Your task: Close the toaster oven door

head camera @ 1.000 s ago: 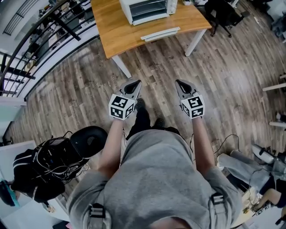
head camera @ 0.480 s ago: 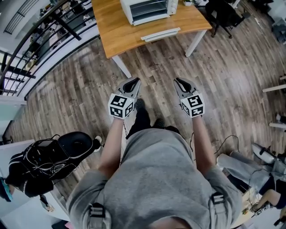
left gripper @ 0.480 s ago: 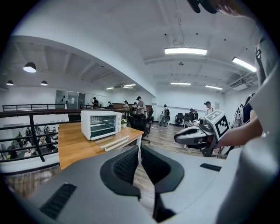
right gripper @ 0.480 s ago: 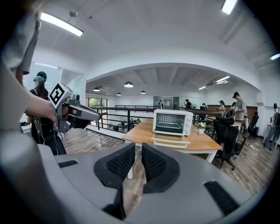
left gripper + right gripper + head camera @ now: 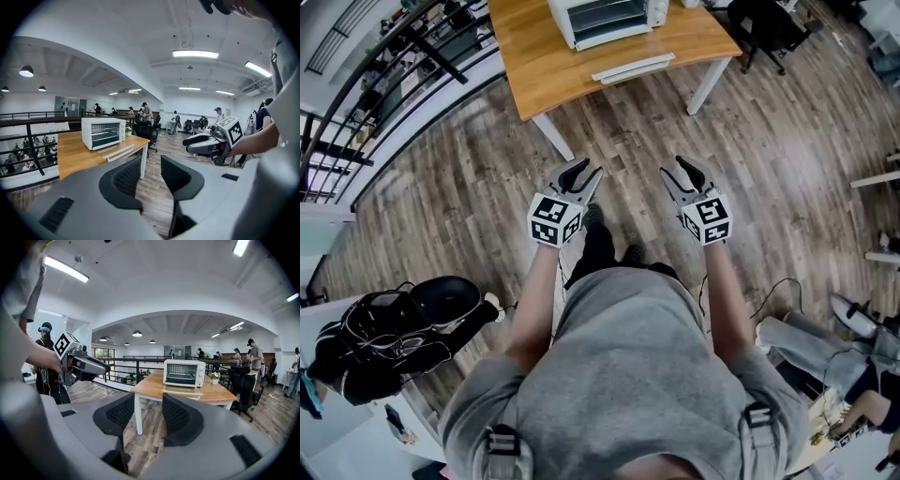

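White toaster oven sits on a wooden table, far across the room from the person. It stands well apart from both grippers. Its drop-down door is open, folded out about level toward the table's near edge. The glass front and the racks show in both gripper views.

A small potted plant stands just to the right of the oven on the tabletop. A black office chair is at the table's right end. A dark metal railing runs along the far left, and wood-plank floor lies between the table and the person.

Left gripper is held out in front of the body, aimed toward the table. Its jaws are apart, have just been opening, and only floor shows through the gap. Right gripper is alongside at the same height, also aimed toward the table. Its jaws are likewise apart, have just been opening, and have nothing between the pads. The two grippers are near each other but not touching.

A black bag with cables lies on the floor at near left. Several people stand in the far background of the gripper views, too small to detail.
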Motion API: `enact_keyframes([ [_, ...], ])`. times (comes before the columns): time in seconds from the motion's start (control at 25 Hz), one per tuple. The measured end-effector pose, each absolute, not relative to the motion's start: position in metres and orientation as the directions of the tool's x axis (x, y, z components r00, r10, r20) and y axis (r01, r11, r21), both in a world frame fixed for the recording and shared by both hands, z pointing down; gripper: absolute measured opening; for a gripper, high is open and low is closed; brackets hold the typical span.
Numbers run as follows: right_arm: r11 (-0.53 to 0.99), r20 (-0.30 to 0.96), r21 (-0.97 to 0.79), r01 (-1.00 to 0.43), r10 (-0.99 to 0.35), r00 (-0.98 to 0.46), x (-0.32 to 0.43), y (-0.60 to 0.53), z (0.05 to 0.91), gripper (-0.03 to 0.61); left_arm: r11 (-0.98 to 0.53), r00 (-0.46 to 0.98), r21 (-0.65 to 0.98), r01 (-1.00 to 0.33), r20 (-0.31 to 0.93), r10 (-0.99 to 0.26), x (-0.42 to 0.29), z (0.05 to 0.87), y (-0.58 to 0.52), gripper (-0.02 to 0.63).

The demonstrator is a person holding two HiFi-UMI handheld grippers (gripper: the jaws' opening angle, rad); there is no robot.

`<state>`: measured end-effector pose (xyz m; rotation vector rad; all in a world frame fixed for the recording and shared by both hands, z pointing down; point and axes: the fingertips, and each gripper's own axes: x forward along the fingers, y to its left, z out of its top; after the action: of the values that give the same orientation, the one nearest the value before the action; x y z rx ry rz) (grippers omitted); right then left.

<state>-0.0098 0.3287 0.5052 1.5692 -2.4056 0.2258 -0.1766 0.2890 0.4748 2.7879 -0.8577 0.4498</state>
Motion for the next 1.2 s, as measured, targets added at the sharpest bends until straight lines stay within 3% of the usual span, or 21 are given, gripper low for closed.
enact_keyframes([
  [0.4, 0.418, 0.3, 0.028, -0.908, -0.87, -0.391, -0.003, 0.324, 0.508, 0.338, -0.815, 0.781, 0.075, -0.574, 0.349, -0.518, -0.168, 0.478, 0.283, 0.237],
  [1.2, 0.367, 0.305, -0.031, -0.93, -0.882, -0.359, 0.021, 0.327, 0.513, 0.322, -0.803, 0.772, 0.089, -0.59, 0.353, -0.528, -0.164, 0.476, 0.283, 0.245],
])
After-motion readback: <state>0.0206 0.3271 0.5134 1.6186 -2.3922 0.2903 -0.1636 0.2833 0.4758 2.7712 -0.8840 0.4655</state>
